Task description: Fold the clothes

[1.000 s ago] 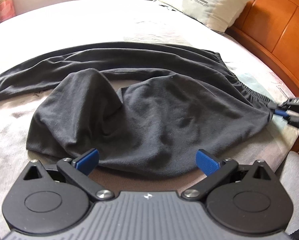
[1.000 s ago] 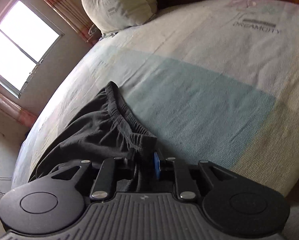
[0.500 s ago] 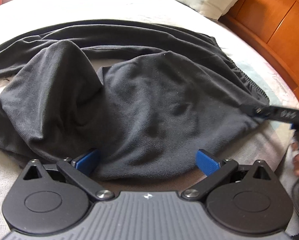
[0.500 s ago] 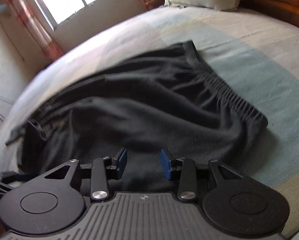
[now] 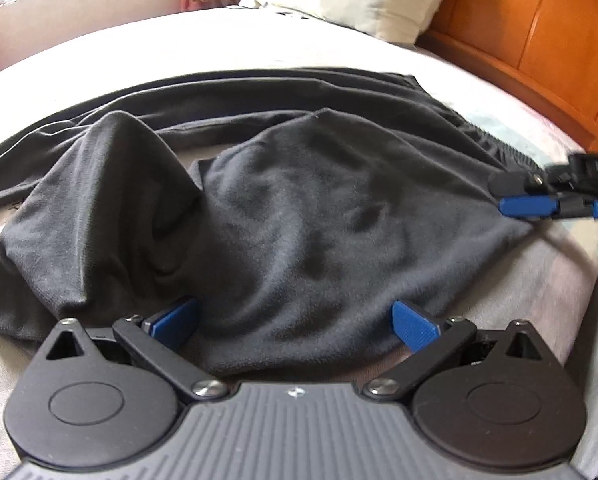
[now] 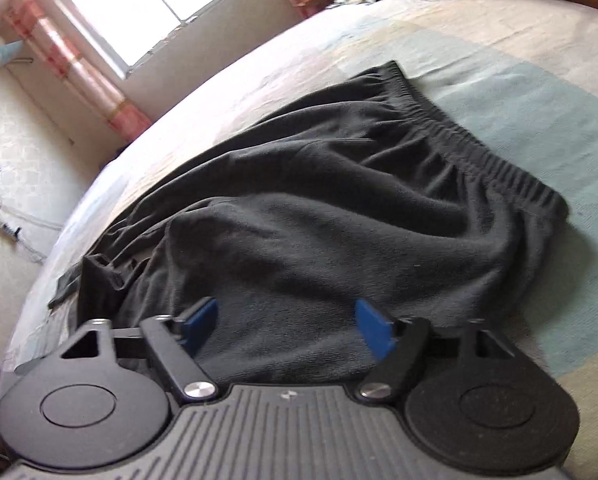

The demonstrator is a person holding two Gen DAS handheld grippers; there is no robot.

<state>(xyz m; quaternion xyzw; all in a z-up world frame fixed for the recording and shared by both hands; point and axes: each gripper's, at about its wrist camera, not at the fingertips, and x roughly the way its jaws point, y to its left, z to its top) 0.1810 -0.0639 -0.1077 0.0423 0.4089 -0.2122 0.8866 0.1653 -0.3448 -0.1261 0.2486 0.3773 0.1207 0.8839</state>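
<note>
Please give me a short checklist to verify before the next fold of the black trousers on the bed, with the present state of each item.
1. Left gripper free of cloth: ok, jaws wide open, nothing pinched.
2. Right gripper released: ok, jaws opening, cloth lies beneath them, not pinched.
3. Black trousers lying flat: not ok, the near part is bunched into humps.
4. Waistband visible and reachable: ok, it lies uncovered at the far right edge.
5. Leg ends aligned: cannot tell, they run out of view.
6. Bed free beside the trousers: ok, bare sheet next to the waistband.
</note>
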